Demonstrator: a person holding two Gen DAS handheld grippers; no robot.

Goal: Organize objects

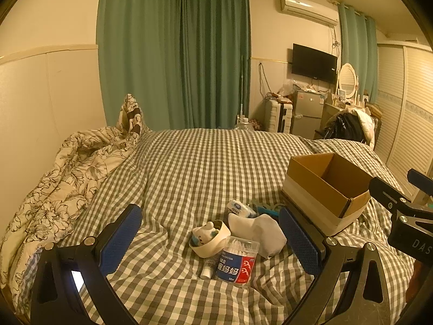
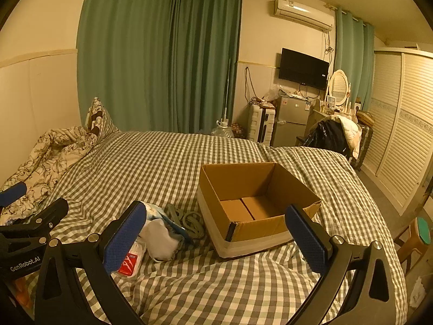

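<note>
On the grey-and-white checked bed sheet (image 1: 189,162) sits a small pile of stuff next to one open brown cardboard box (image 2: 257,205) with pale tape round its base. The left wrist view is the good one for the pile: a clear plastic tub of cotton swabs with a blue and red label (image 1: 238,261), a small white tube (image 1: 207,268) lying just beside it, a round white ceramic cup with a cartoon figure (image 1: 209,235) tipped on its side, a soft white fabric mask (image 1: 261,234) and a white wrapped packet (image 1: 239,208) behind. From the right wrist view most of that is hidden behind a blue pad, but you get the box's bare interior with two bottom flaps, plus a grey rubbery looped strap (image 2: 189,222) between pile and box.

Left claw (image 1: 213,243) is spread wide, holding nothing, hovering over the pile. Right claw (image 2: 216,239) is also wide and holding nothing, near the box's front corner. Both have textured blue pads on black arms.

One crumpled floral quilt (image 1: 67,176) lies at the bed's left.
</note>
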